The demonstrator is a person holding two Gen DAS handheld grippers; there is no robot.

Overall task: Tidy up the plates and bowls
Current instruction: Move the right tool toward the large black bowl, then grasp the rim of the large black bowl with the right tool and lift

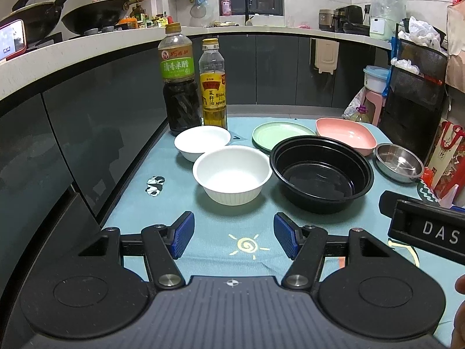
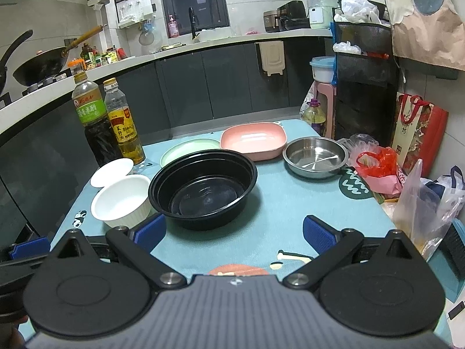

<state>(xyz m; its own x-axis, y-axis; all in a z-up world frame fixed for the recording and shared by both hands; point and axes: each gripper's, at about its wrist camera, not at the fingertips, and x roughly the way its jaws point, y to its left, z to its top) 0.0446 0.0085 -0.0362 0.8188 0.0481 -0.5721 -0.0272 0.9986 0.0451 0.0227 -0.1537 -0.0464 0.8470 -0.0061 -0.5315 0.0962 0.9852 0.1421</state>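
left gripper [image 1: 234, 235]: jaws wide, nothing between them, hovering over bare cloth at the near edge.
right gripper [image 2: 234, 232]: jaws wide and empty too, just beside the left one; its left pad sits close to the ribbed bowl's rim.
ribbed bowl [image 1: 232, 174]: white, nearest to both grippers. Risk: it looks light, so a pad nudging the rim could push or tip it rather than grip it.
black bowl [image 2: 203, 187]: just right of the ribbed bowl, almost touching it. Risk: a jaw slipped between the two could shove one into the other.
small white bowl [image 1: 202, 142]: behind the ribbed bowl, near two bottles [image 1: 194, 84]. Risk: reaching in there could knock a tall bottle over.
green plate [image 1: 280, 135]: flat, partly behind the black bowl; hard to get a pad under.
pink dish [image 2: 252, 140]: at the far edge, touching or overlapping the green plate; cannot tell which.
steel dish [image 2: 315, 154]: right side, near plastic bags [image 2: 377, 168]; likely slick.
surface: table [image 2: 276, 203] under a teal printed cloth, which could bunch up.
room: kitchen, dark cabinets, pale counter [image 1: 87, 43], woks far left.
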